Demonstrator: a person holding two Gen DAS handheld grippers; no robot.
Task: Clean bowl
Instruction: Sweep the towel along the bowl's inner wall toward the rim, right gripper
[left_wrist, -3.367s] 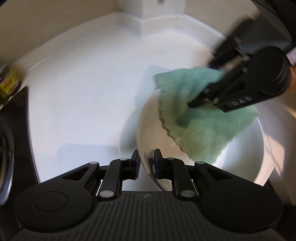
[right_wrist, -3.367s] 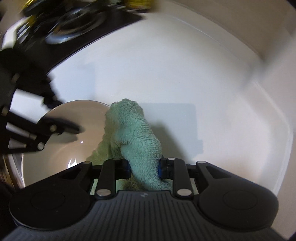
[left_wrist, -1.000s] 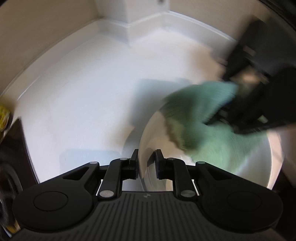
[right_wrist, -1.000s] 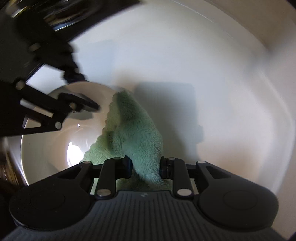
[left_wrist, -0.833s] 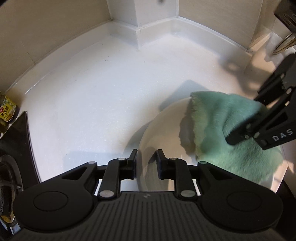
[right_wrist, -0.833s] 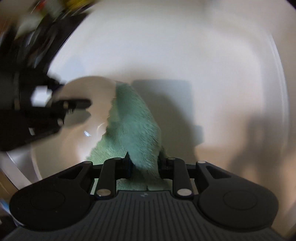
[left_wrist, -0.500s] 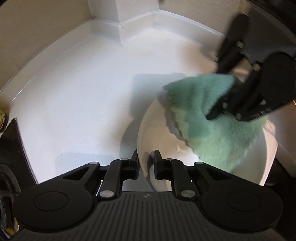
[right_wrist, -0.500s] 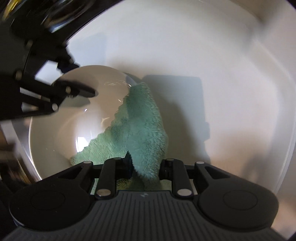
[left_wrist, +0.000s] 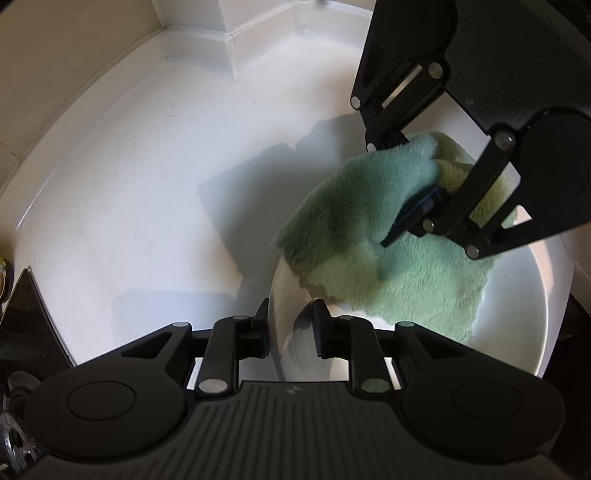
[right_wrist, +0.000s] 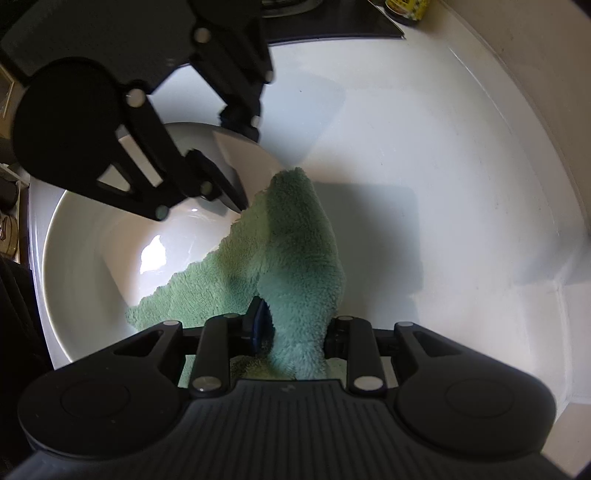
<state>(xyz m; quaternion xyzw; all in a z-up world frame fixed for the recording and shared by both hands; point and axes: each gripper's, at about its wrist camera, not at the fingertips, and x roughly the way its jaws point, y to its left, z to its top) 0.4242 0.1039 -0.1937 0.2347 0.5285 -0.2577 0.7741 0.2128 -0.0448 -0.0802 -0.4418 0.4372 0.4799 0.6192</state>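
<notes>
white bowl (left_wrist: 517, 314) on desk (left_wrist: 147, 184), left hand-held gripper (left_wrist: 290, 325) clamped on near rim. right hand-held gripper (right_wrist: 291, 332) pinching green cloth (right_wrist: 288, 258) inside. advice: press cloth flat, sweep full inner wall, brace rim firmly.

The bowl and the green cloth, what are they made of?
The bowl looks like glazed white ceramic, smooth and shiny with a bright glare spot, though it could be glossy plastic. The green cloth looks like fluffy microfibre or terry, with fuzzy pile and soft folds.

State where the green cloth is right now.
The green cloth is clamped in the right tongs, draped over the white bowl's rim and inner wall, opposite the left tongs.
</notes>
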